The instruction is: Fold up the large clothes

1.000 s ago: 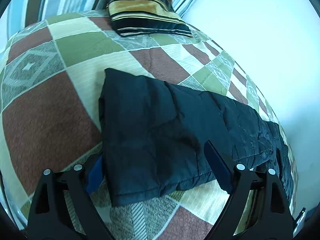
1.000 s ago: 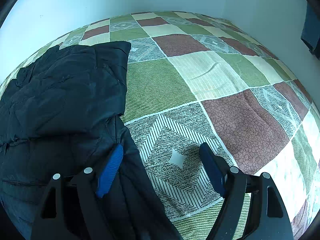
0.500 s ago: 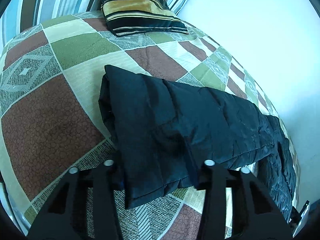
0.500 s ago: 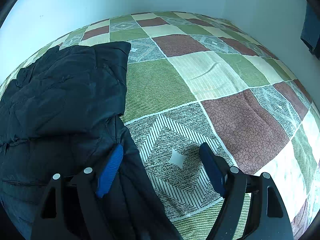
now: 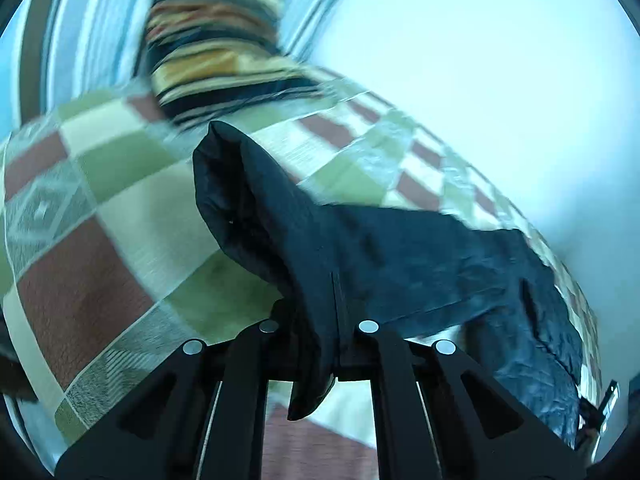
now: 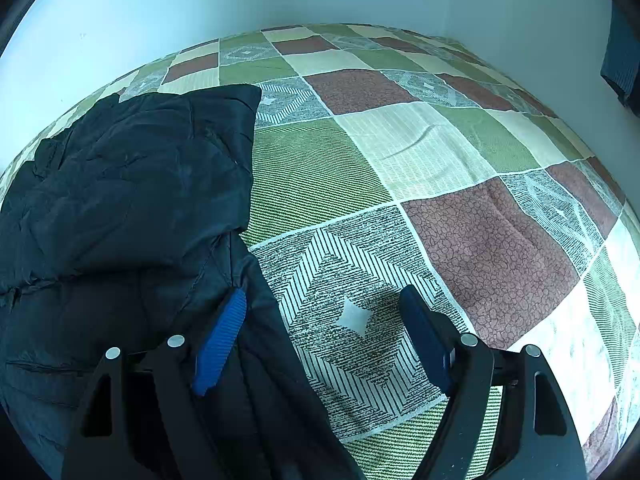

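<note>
The jacket (image 5: pixel 400 264) lies on the bedspread (image 5: pixel 100 280), running off to the right along the wall (image 5: pixel 500 80), its near edge raised off the bed between the left gripper (image 5: pixel 320 344) fingers. Behind it a pillow (image 5: pixel 216 48) rests at the bed's far end. In the right wrist view the jacket (image 6: pixel 132 208) fills the left, bare bedspread (image 6: pixel 440 208) the right.

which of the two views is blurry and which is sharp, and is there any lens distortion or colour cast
Left wrist view: motion-smeared, worst on the striped pillow and quilt; the dark jacket clamped in the left gripper is clearer. Right wrist view: sharp, quilt patterns crisp around the open right gripper. Both: fisheye bulge, dark corners, a bluish cast on the wall.
</note>
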A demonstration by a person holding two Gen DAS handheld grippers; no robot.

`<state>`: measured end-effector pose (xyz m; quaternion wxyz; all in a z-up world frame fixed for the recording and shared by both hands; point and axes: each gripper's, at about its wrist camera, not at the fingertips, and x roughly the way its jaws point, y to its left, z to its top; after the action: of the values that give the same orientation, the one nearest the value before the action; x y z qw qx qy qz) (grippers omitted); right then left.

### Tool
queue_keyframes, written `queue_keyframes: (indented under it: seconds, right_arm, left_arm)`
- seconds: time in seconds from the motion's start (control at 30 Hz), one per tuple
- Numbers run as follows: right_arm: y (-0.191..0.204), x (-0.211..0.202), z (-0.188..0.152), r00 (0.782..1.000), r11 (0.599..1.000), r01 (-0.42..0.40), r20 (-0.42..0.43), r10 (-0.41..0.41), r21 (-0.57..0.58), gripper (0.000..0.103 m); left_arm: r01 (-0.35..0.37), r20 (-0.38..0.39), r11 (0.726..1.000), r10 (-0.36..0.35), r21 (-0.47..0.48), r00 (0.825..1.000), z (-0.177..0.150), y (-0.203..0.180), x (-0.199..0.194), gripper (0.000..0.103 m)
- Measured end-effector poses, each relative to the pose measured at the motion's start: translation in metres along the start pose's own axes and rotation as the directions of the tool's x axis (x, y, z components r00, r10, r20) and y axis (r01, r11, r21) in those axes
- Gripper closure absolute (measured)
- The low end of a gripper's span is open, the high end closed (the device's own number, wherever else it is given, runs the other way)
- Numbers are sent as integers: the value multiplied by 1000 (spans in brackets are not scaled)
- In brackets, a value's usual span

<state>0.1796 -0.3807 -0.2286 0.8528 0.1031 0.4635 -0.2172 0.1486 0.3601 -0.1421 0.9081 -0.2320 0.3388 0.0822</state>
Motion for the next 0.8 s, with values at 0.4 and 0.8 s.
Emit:
queue_keyframes:
  seconds: [0.4, 0.8]
  right_arm:
    - [-2, 0, 1, 1000, 1000, -5, 1, 5, 4, 25]
    - [-2, -1, 1, 1000, 1000, -10, 3, 10, 9, 25]
  left_arm:
    - [227, -30, 935, -228, 274, 973, -2, -197, 6, 96]
    - [394, -251, 812, -312, 431, 917, -87, -372, 80, 96]
